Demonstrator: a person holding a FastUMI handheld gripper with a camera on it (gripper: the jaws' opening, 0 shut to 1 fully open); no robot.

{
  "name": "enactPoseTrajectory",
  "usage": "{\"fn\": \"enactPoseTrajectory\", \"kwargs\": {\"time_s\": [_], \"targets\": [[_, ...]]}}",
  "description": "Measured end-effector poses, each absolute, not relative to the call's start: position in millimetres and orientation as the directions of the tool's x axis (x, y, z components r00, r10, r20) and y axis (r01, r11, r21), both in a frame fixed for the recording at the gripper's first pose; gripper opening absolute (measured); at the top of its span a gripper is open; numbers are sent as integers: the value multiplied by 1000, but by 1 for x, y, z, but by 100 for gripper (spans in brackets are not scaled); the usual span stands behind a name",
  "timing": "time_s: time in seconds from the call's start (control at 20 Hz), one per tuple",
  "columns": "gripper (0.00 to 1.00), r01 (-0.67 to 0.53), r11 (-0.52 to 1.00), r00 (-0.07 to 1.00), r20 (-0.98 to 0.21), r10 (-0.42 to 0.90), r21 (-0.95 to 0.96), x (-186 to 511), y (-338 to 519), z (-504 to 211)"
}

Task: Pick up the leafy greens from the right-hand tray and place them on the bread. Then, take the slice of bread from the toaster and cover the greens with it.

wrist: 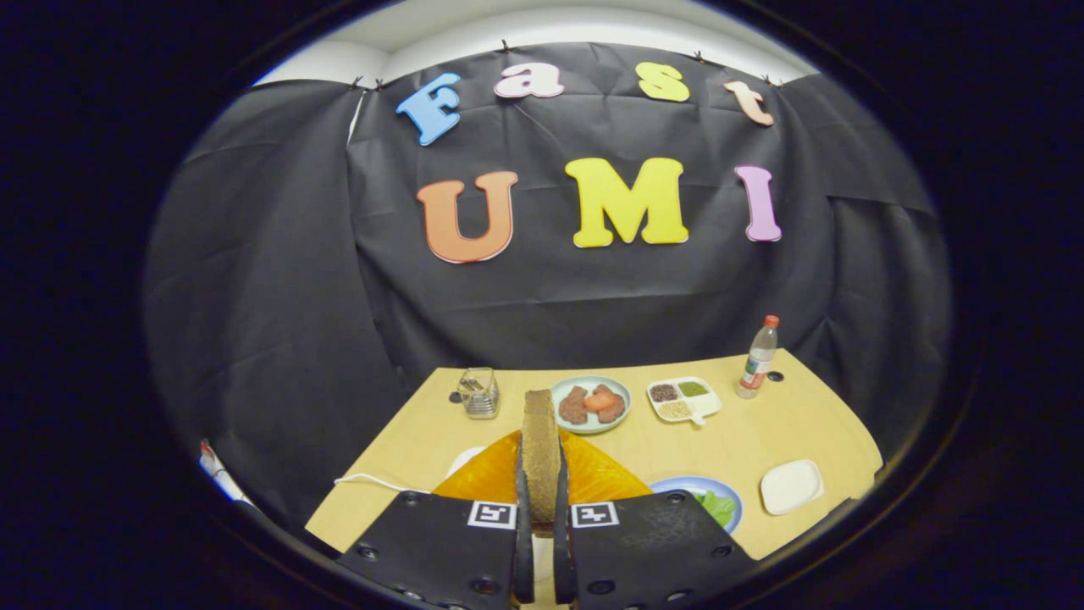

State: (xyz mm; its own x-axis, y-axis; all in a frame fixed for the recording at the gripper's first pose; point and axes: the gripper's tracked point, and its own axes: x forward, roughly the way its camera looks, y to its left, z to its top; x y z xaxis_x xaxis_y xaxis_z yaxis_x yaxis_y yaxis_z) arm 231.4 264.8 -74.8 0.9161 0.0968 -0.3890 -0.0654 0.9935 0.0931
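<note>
A: Gripper point(540, 500) state? Fingers are clamped on the upright brown slice of bread point(540, 453), one pad on each flat face, edge-on to the camera.

B: Agreed, it's held. The slice stands between the fingers, above the orange ribbed mat point(597, 474) at the near edge of the light wooden bench point(788, 424).

A: Handling: looks light and fairly stiff like toast, but crumbly. Squeezing the faces is right; too much force would dent or crack it.

B: Grip low on the slice, so the top could wobble. I'd keep it vertical until it's over the target, then tilt flat.

A: Leafy greens point(720, 507) still sit on the blue plate point(677, 486) just right of the fingers. Soft, floppy, easy to drag.

B: The small metal wire toaster rack point(479, 392) is at the far left edge, well apart. Can't tell what lies directly under the fingers.
</note>
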Motion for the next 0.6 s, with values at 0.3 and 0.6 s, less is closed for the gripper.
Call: {"fn": "enactPoseTrajectory", "kwargs": {"time_s": [0.3,0.6], "targets": [[9,4,997,891,-452,32,78,244,213,-133],[9,53,997,858,-514,-14,60,249,171,-198]]}}
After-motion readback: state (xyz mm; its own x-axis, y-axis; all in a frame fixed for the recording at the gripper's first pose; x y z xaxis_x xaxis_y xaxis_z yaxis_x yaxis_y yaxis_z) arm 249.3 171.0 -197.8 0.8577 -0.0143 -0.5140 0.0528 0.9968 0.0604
